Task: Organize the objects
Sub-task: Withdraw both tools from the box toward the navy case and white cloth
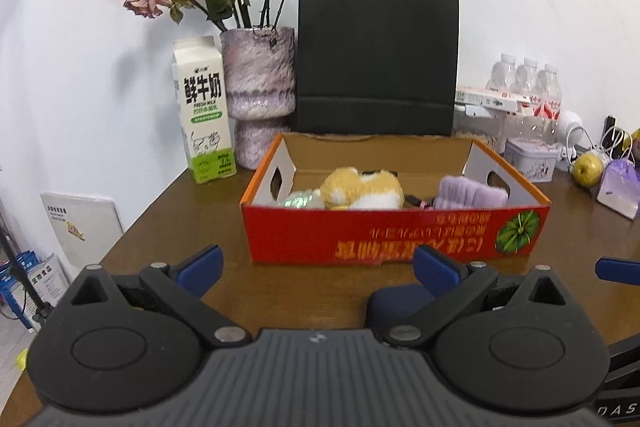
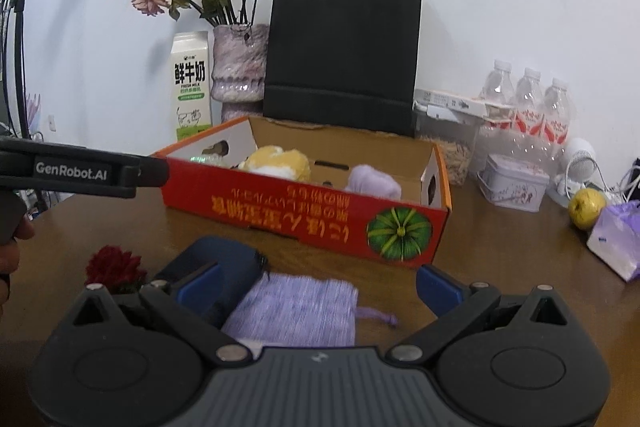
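Note:
A red cardboard box (image 1: 400, 233) (image 2: 280, 205) sits mid-table, holding a yellow plush toy (image 1: 362, 187) (image 2: 282, 163) and a purple fluffy item (image 1: 470, 191) (image 2: 374, 181). My left gripper (image 1: 318, 265) is open and empty, just in front of the box. My right gripper (image 2: 318, 287) is open and empty above a purple knit pouch (image 2: 298, 311). A dark blue case (image 2: 218, 263) (image 1: 396, 301) lies left of the pouch, and a red fuzzy item (image 2: 114, 265) left of that. The left gripper's body (image 2: 80, 173) shows in the right wrist view.
Behind the box stand a black paper bag (image 1: 378, 55), a vase of dried roses (image 1: 258, 83) and a milk carton (image 1: 204, 111). At right are water bottles (image 2: 528, 107), a tin (image 2: 514, 183), a yellow-green fruit (image 2: 586, 207) and a purple packet (image 2: 618, 239).

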The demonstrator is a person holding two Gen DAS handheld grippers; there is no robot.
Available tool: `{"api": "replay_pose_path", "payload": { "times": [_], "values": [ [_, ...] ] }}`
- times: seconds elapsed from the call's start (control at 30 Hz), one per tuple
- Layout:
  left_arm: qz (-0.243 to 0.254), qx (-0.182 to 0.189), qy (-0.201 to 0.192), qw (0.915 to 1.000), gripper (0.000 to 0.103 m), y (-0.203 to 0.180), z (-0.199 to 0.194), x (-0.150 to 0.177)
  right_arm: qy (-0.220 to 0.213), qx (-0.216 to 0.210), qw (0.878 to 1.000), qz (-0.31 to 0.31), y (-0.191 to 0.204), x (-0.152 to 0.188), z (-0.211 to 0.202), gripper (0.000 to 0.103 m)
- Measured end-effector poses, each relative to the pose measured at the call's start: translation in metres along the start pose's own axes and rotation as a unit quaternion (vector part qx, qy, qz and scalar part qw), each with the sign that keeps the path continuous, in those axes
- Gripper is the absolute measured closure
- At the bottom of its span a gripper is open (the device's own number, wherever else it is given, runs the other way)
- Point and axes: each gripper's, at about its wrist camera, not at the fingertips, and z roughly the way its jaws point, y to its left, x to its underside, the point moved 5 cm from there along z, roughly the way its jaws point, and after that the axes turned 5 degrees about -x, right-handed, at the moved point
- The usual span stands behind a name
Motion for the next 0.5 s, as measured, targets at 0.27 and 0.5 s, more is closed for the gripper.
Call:
{"api": "replay_pose_path", "payload": {
  "times": [0.27,0.5],
  "values": [
    [0.003,0.002,0.016,0.9999,0.000,0.003,-0.022,0.021,0.019,-0.003,1.000,-0.003,0.011,0.023,-0.015,0.000],
    [0.012,0.006,0.036,0.9993,0.000,0.004,-0.038,0.045,0.030,0.003,1.000,-0.001,0.014,0.038,-0.029,0.000]
  ]
}}
